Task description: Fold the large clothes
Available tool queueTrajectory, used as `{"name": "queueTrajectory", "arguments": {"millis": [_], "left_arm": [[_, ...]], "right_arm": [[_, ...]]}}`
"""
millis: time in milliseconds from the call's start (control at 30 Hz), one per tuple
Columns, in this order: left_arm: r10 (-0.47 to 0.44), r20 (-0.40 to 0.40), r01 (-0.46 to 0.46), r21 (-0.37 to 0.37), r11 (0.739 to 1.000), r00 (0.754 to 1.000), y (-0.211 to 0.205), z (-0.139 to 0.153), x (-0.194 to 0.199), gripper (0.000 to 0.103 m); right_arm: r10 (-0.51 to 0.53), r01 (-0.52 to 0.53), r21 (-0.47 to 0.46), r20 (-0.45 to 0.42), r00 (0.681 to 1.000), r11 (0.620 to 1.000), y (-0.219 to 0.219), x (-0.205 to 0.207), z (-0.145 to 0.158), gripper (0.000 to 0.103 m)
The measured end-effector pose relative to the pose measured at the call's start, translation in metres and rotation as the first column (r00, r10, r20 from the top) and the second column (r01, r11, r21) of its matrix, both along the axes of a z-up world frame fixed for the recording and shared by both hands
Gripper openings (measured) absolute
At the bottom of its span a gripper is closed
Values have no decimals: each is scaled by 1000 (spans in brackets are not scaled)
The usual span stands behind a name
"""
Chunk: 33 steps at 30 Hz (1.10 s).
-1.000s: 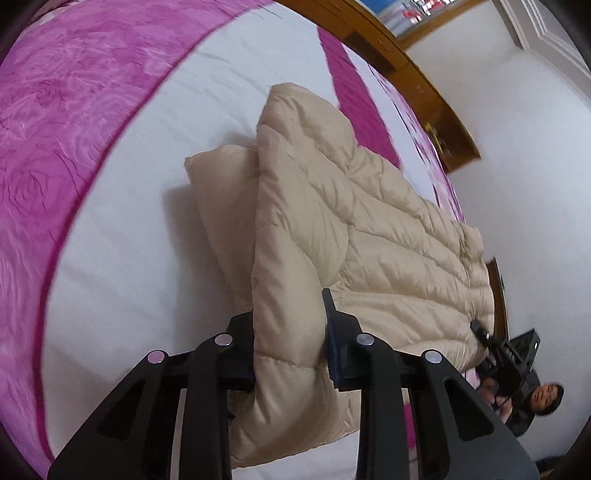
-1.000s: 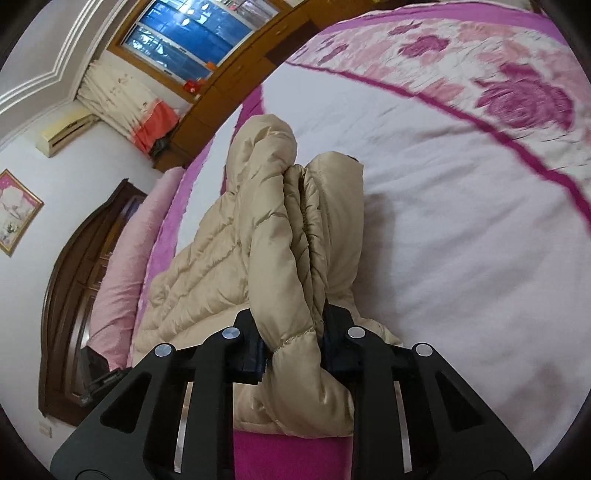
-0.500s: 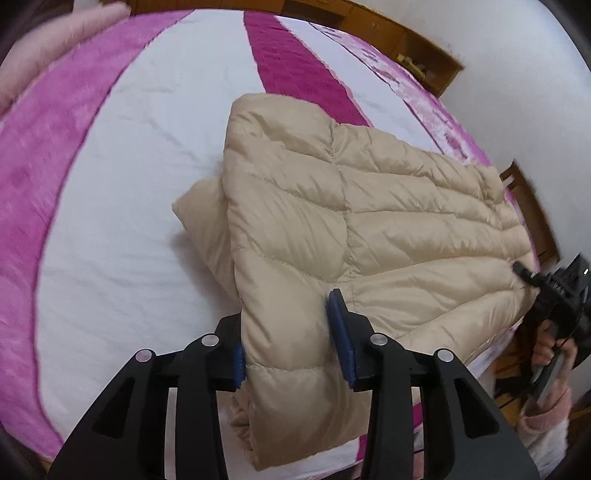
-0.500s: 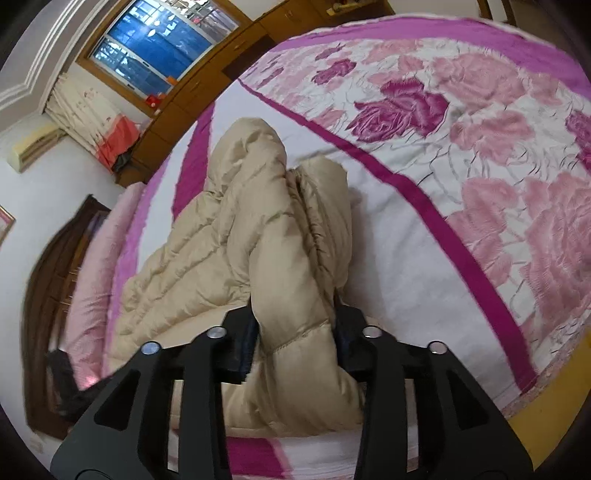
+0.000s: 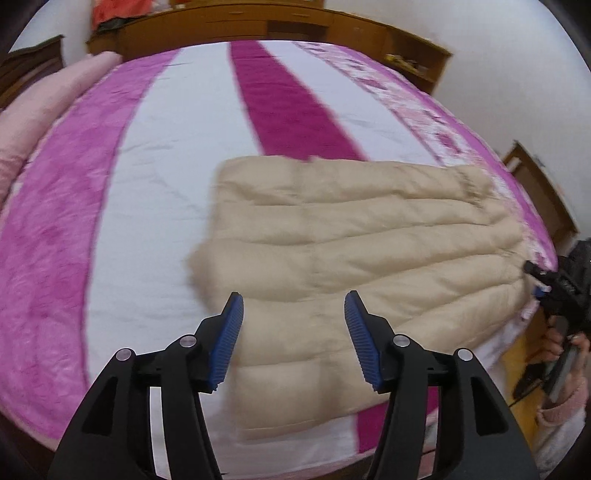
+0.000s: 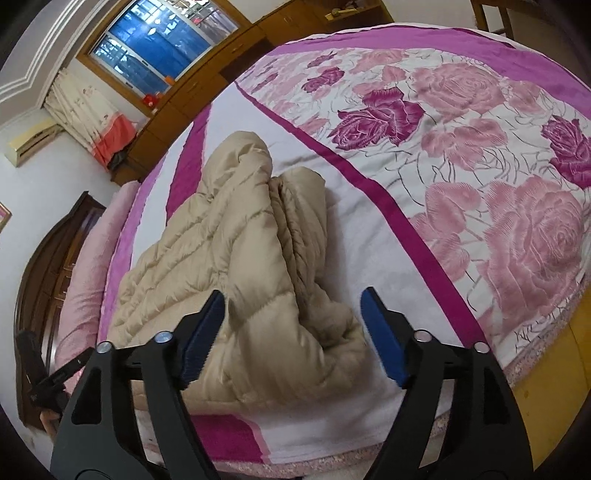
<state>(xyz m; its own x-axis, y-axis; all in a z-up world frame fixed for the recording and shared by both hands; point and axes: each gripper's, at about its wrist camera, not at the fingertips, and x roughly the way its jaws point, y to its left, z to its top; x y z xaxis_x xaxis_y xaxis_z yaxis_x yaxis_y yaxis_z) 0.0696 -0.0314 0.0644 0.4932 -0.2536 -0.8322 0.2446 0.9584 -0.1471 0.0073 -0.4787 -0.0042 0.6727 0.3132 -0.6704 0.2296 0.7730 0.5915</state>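
Your left gripper [image 5: 293,306] has just been opening, and its blue ribbed pads [image 5: 229,339] now stand apart above the beige puffer jacket [image 5: 354,251] without touching it. The jacket lies folded flat on the bed [image 5: 155,155], quilted seams running across, its near edge close to the foot of the mattress. The bedspread is white with magenta stripes, plus a floral band along the right side. A pink pillow [image 5: 40,110] sits at the far left, and a wooden cabinet [image 5: 258,22] runs along the back wall. At the right edge your other gripper [image 5: 546,280] pokes in just beside the jacket's corner, with a hand [image 5: 561,343] in a fuzzy pink sleeve [image 5: 561,428] below it.
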Motion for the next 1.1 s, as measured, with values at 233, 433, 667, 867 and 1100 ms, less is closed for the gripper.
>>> {"name": "queueTrajectory", "arguments": {"millis": [233, 433, 667, 867, 1100], "left_arm": [[-170, 10, 170, -82, 982, 985, -68, -7, -7, 56], [-280, -66, 272, -113, 956, 958, -114, -34, -8, 23], [-279, -156, 271, -74, 960, 947, -130, -73, 6, 19], [-276, -161, 275, -27, 961, 948, -140, -90, 12, 18], [-286, -164, 284, -37, 958, 944, -142, -100, 14, 18]], "right_arm": [[22, -18, 69, -50, 998, 997, -2, 1, -20, 81], [51, -46, 108, -52, 997, 993, 5, 7, -37, 81], [61, -54, 201, -31, 998, 978, 1, 8, -49, 83], [57, -69, 284, 51, 997, 956, 4, 2, -42, 36], [127, -167, 201, 196, 972, 965, 35, -4, 13, 26]]}}
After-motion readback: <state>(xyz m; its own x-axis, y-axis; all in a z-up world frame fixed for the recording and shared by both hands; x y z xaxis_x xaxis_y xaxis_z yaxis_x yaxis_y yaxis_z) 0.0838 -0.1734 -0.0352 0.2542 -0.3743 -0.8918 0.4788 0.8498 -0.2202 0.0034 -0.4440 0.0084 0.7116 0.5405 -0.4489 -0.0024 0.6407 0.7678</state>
